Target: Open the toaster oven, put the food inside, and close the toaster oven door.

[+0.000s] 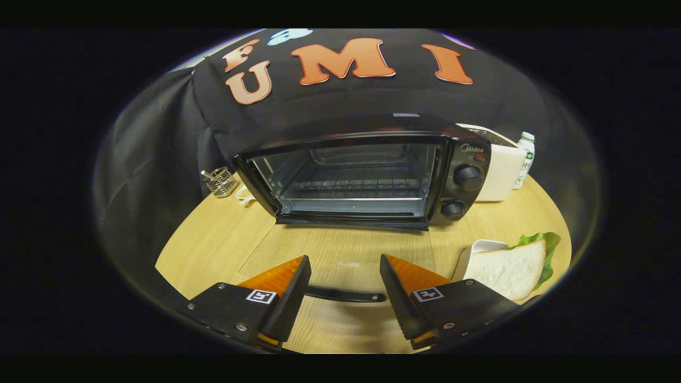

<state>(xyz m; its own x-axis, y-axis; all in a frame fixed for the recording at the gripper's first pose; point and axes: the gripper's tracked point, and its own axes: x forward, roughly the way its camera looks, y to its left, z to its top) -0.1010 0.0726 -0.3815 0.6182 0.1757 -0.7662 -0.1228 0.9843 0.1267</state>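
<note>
- The gripper is hovering low over the wooden table, its two fingers spread wide apart and pinching nothing.
- The toaster oven is sitting at the far middle of the table, facing the gripper, with its mouth standing open.
- Its glass door is lying folded down flat toward the near side, so the table grain is showing through the pane.
- The door's dark handle is running crosswise at the near edge of the door, showing in the gap between the fingers, low down near their roots; whether it is touching either finger, I cannot tell.
- Inside the oven a wire rack is lying level, with nothing on it.
- Two round knobs are sitting one above the other on the oven's right panel.
- The food, a sandwich of white bread with green lettuce sticking out behind it, is resting on a white dish to the near right of the oven, just right of the right finger and outside the oven.
- A white box-like appliance is standing just right of the oven, with a small bottle at its far right.
- A small wire basket is standing on the table to the far left of the oven, with a pale small item beside it that is too small to tell.
</note>
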